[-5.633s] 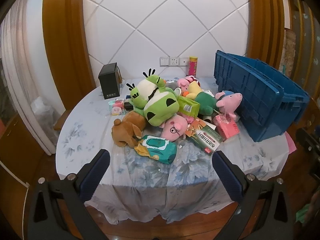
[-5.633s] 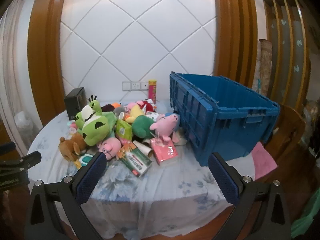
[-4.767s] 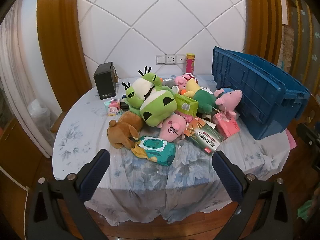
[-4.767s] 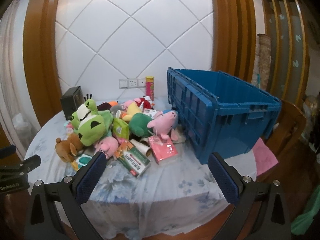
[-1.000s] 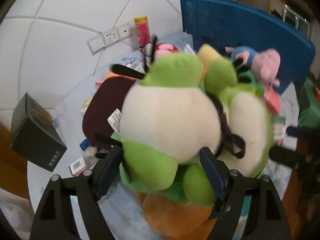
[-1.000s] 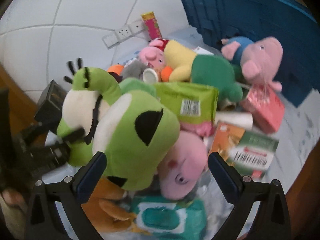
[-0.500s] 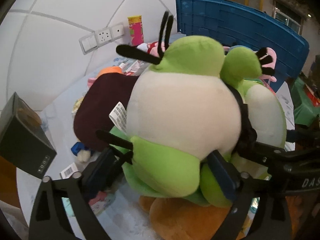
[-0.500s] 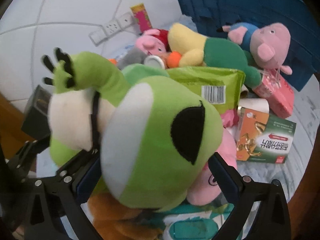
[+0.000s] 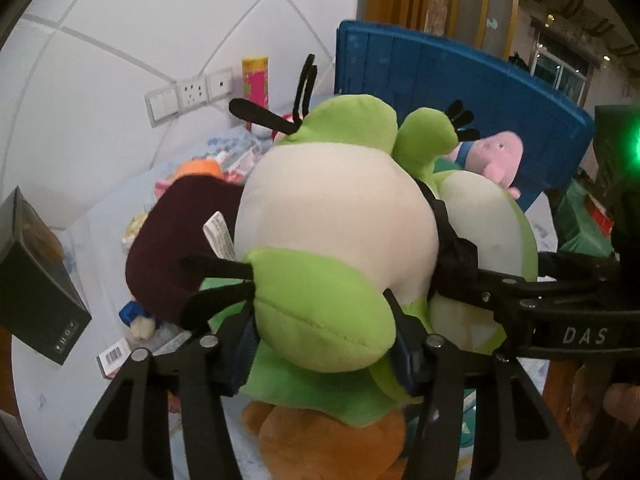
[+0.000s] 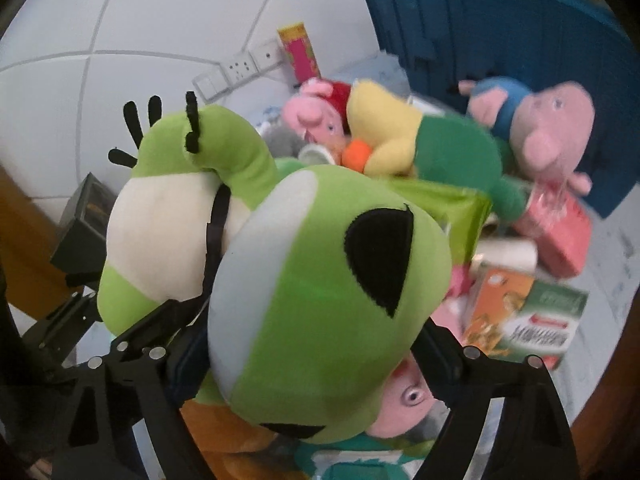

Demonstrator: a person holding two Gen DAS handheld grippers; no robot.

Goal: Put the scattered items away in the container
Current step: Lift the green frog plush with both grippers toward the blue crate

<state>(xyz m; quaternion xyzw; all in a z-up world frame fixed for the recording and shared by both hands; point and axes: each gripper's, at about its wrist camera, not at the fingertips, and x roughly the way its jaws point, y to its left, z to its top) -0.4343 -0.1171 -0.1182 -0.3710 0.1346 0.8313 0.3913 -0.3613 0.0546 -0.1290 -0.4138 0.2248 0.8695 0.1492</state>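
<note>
1. Green and cream plush fills both views: a soft frog (image 9: 332, 216) with a rounded cream belly, lime limbs and thin black felt toes is lying on top of the toy pile.
2. The left gripper (image 9: 324, 340) is squeezing one padded green foot of the frog, its blue-padded jaws pressed into the stuffing from both sides.
3. The right gripper (image 10: 312, 360) is bracketing the frog's big round head, where a black wedge-shaped eye is showing; its jaws are pushing against the fabric on either side, pinching the head.
4. In the left view the right gripper's black frame is reaching in from the right edge, with a hand (image 9: 616, 400) just showing behind it.
5. A brown plush (image 9: 332, 440) is sitting under the frog, and a dark maroon cushion shape (image 9: 180, 240) is lying against its back.
6. A pink pig (image 10: 548, 132) in a blue top is leaning beside the ribbed wall of the blue plastic crate (image 10: 500, 28), which is standing behind the pile.
7. A yellow and green duck plush (image 10: 420, 136) is lying between the frog and that pig.
8. A glossy carton (image 10: 524, 320) and a pink packet (image 10: 556, 232) are resting on the pale flowered cloth (image 10: 616, 248).
9. A matt black box (image 9: 32, 280) is standing at the left, apart from the pile.
</note>
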